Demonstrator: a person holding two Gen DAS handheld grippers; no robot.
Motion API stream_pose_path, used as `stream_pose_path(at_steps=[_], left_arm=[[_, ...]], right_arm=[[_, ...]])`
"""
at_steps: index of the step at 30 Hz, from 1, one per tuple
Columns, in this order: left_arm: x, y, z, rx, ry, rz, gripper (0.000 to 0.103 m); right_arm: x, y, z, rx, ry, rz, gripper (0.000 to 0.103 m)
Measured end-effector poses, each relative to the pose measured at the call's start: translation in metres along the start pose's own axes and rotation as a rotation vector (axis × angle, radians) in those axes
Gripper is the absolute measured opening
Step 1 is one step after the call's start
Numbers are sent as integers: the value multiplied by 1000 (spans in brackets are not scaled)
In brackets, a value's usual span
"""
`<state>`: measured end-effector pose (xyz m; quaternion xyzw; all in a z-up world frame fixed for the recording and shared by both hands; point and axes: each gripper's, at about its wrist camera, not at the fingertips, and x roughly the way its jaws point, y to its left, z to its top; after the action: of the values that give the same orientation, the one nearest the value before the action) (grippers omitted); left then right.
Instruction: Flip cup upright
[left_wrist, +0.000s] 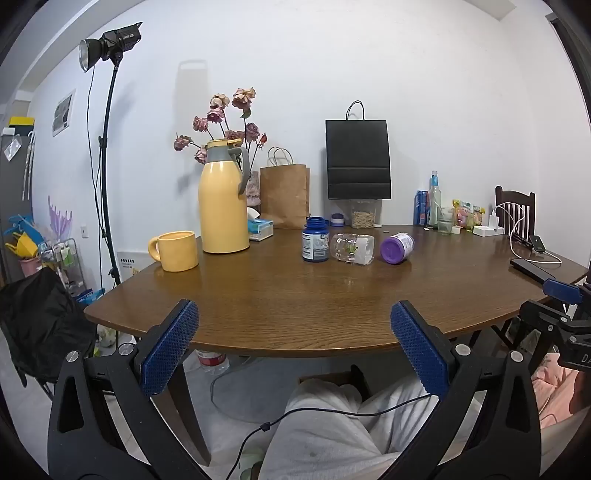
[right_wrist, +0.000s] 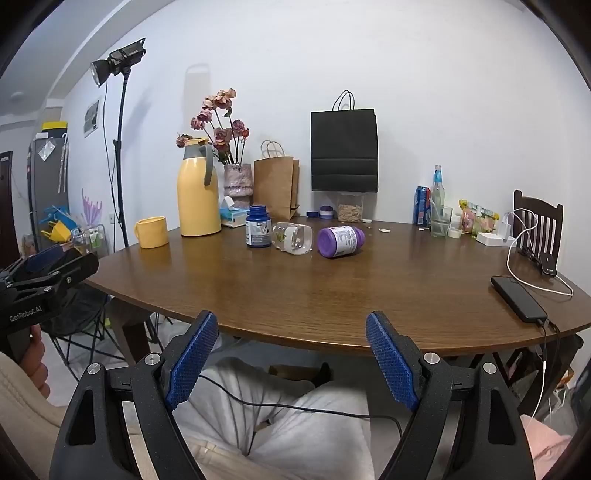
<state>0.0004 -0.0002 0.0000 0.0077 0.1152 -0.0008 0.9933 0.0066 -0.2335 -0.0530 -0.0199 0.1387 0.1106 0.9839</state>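
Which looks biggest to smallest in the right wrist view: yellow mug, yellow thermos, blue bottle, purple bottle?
1. yellow thermos
2. yellow mug
3. purple bottle and blue bottle, too alike to rank; the purple one lies on its side.

home dining room | wooden table (left_wrist: 332, 295) | thermos jug (left_wrist: 223, 199) | dried roses (left_wrist: 225, 118) | paper bags (left_wrist: 284, 195)

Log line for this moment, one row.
left gripper open | right gripper open | yellow mug untouched, inverted | both short of table
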Motion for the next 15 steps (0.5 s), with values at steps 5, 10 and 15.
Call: stream_pose_path(at_steps=[5, 10, 15], left_arm=[[-1, 0, 0, -3, -12, 1, 103], [-1, 1, 0, -5, -12, 0, 103], [0, 0, 0, -1, -16, 4, 103]], right_arm=[[-3, -1, 0, 1, -5, 2, 87], [-2, 1, 1, -6, 6, 2, 87], [-4, 2, -1, -3, 8, -4, 87]])
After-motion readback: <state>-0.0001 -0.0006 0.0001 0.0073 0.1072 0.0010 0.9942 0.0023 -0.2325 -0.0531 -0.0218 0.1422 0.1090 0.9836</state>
